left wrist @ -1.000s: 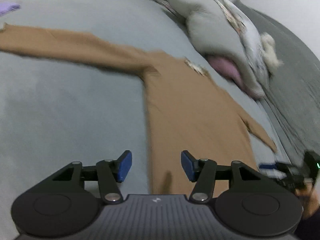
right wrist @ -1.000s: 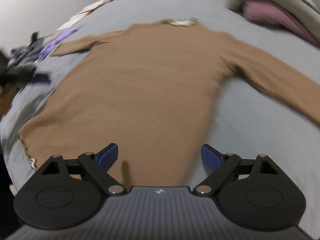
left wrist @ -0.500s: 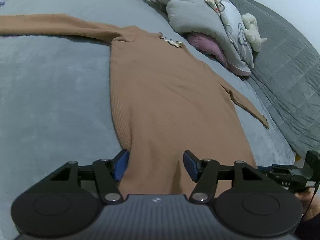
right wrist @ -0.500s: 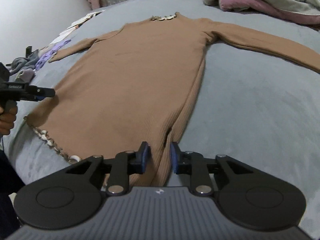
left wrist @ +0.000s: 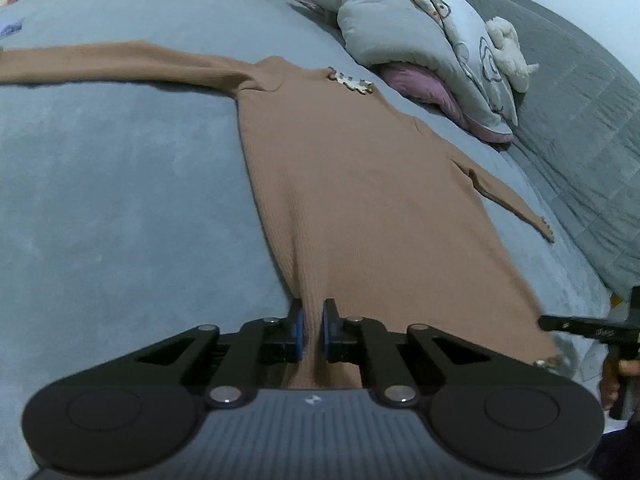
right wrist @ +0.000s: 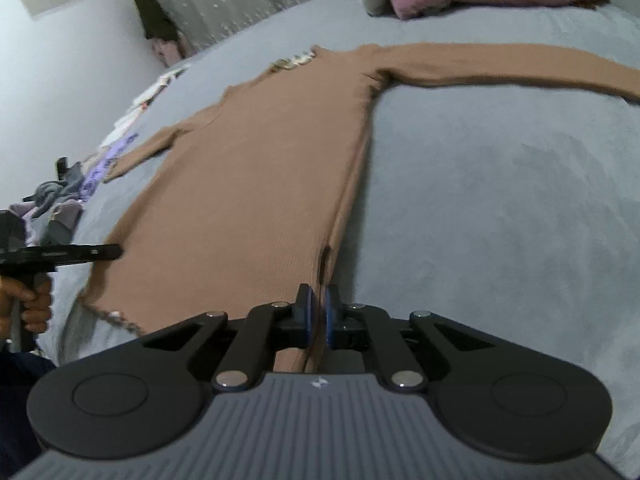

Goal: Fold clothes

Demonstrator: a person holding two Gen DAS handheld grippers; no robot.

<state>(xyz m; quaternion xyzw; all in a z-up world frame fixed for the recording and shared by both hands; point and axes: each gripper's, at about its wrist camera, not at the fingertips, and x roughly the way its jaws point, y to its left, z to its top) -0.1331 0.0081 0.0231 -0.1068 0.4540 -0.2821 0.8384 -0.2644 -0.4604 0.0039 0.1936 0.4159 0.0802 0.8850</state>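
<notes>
The grey bed (left wrist: 120, 208) is carrying one brown ribbed knit dress (left wrist: 360, 200), which is lying spread flat at full length, collar toward the pillows and both sleeves reaching out to the sides, with no fold showing in it anywhere. So the folding is looking wholly ahead of it as the garment lies, though the hem end is now being gripped at two places. Counting down in size: one bed, one dress, one heap of pale bedding (left wrist: 420, 32) with a pink piece under it at the head, one white soft toy (left wrist: 510, 50) on that heap, and two grippers. The left gripper (left wrist: 312, 330) is pinching the dress at its left hem edge, pads pressed together on a ridge of fabric. The right gripper (right wrist: 318, 318) is clamping the right hem edge likewise, near a small slit in the side seam.
</notes>
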